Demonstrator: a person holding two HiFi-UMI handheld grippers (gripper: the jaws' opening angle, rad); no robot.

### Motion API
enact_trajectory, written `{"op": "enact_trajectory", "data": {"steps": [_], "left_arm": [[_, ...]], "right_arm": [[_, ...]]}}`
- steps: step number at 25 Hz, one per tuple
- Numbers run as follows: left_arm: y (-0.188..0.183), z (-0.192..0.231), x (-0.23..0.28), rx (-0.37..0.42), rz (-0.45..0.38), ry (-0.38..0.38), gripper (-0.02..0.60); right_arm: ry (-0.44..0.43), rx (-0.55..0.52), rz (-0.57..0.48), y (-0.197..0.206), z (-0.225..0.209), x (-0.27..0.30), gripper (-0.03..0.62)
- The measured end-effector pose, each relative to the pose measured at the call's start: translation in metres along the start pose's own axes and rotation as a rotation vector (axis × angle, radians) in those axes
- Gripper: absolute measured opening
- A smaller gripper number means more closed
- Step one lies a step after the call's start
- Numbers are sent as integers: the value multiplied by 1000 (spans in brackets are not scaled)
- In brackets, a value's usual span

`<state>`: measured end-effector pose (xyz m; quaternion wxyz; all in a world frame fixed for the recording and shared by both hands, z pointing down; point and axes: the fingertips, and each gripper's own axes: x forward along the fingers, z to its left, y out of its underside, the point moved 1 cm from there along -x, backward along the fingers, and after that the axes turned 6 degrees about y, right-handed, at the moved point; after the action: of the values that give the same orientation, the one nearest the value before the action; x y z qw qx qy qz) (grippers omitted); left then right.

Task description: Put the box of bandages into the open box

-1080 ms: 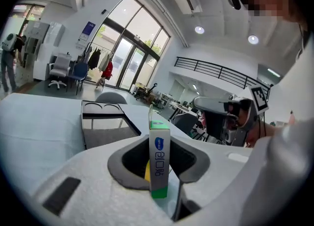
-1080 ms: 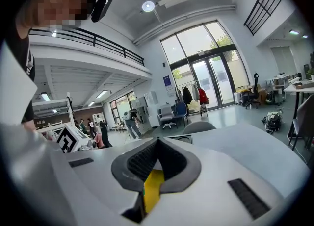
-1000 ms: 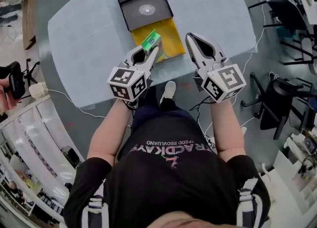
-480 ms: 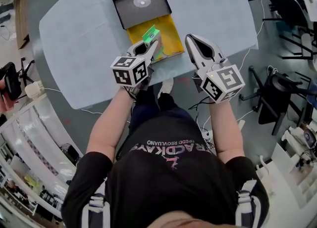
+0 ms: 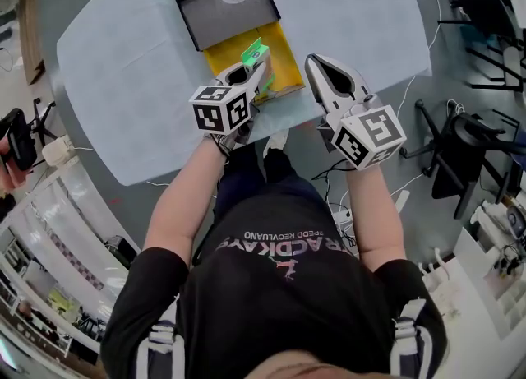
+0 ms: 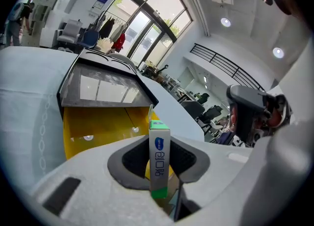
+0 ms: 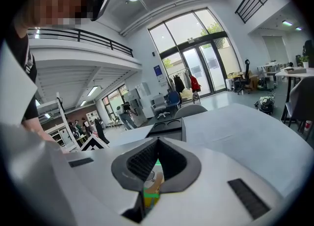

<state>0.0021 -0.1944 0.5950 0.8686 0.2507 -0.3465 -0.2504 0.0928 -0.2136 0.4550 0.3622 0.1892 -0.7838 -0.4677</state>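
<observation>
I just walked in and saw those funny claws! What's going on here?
A person at a table holds a gripper in each hand. The left gripper has its jaws pinched on a small green and white box of bandages, held on edge over the yellow open box, whose black lid is flipped back. The bandages are not let go yet. The right gripper hovers beside the open box, jaws shut and empty.

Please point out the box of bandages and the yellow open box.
box of bandages (image 6: pixel 159 159), left gripper view, its narrow white face with blue print.
yellow open box (image 5: pixel 284 55), head view, bare yellow inside on its right.
</observation>
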Motion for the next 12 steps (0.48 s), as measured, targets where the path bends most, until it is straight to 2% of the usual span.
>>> {"op": "enact_trajectory", "data": {"steps": [6, 12], "left_arm": [[-2, 2, 14, -40, 7, 25, 101], [0, 13, 15, 7, 42, -26, 121]], "right_arm": [[10, 21, 7, 4, -9, 4, 11], [15, 32, 5, 7, -11, 4, 11]]}}
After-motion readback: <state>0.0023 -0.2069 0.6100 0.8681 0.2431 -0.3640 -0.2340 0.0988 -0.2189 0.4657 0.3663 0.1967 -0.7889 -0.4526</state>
